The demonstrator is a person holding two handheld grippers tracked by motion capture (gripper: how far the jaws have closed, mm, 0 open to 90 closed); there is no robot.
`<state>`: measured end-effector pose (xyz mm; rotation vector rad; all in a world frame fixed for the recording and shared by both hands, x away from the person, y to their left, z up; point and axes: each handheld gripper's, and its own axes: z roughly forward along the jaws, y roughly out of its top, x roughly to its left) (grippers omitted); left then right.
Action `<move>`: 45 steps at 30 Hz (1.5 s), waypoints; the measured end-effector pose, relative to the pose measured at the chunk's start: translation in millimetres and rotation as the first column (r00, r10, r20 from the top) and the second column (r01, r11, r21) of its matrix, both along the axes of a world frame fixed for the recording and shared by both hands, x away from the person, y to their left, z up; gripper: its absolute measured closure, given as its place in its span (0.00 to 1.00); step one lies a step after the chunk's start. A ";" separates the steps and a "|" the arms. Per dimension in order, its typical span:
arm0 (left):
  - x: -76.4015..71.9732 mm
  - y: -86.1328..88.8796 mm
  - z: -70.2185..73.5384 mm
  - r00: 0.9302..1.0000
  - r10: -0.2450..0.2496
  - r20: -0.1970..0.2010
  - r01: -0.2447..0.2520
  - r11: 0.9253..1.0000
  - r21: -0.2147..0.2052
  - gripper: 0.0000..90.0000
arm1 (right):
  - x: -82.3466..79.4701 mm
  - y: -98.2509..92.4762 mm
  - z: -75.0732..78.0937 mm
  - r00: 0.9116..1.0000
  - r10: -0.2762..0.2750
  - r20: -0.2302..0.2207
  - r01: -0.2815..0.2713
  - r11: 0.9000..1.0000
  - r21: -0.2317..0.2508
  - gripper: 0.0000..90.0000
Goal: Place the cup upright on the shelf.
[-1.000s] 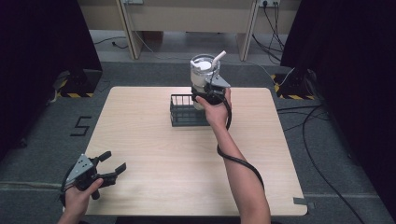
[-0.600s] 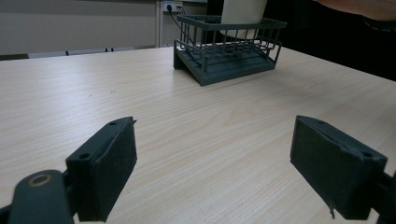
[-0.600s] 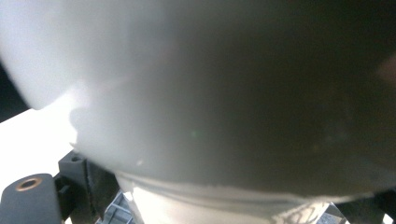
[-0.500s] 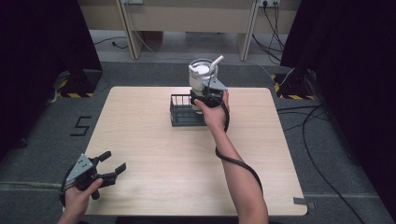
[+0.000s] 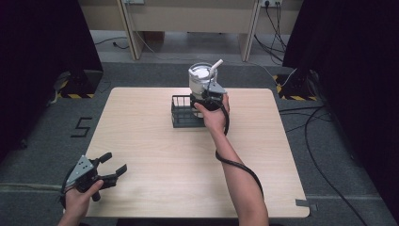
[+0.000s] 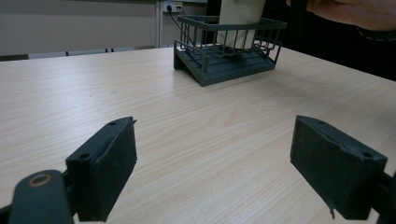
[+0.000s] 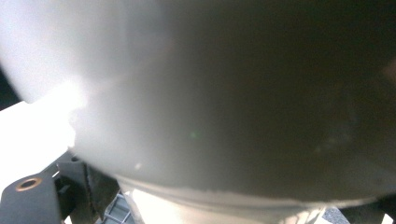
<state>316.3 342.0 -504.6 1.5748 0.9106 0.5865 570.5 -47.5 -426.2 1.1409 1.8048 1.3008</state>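
A: Where's the white cup [image 5: 202,77]?

B: Over the far right end of the dark wire basket [image 5: 184,113], at the far middle of the surface [image 5: 155,155]. The right claw [image 5: 205,94] grips its lower part. A white handle sticks up from its rim.

A: And the left claw [image 5: 112,168]?

B: Spread wide, holding nothing, at the near left corner.

A: The surface?

B: Pale wood grain. Grey carpet around it, cables on the floor at right, dark curtains either side.
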 end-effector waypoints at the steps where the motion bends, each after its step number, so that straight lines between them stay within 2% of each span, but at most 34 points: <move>1: 0.1 0.1 0.0 1.000 0.000 0.001 0.000 1.000 0.002 0.16 | -0.1 0.2 -0.7 1.000 0.001 -0.001 -0.001 1.000 0.001 0.12; 12: -0.1 0.4 0.2 1.000 0.000 0.001 0.000 1.000 0.001 0.16 | -0.6 1.5 -6.8 1.000 0.000 0.005 0.000 1.000 -0.008 0.12; 25: -0.4 -0.2 0.4 1.000 -0.003 0.003 0.003 1.000 0.000 0.16 | -0.3 1.2 -11.2 1.000 -0.001 0.025 0.000 1.000 0.010 0.12; 34: -0.5 -0.2 0.3 1.000 -0.004 0.003 0.004 1.000 0.001 0.16 | -2.3 3.9 -14.5 0.998 -0.047 0.046 0.046 0.999 0.015 0.07; 45: -0.4 -0.5 0.4 1.000 -0.006 0.003 0.005 1.000 0.005 0.16 | -8.1 4.6 -17.1 0.997 -0.053 0.058 0.052 0.999 0.004 0.10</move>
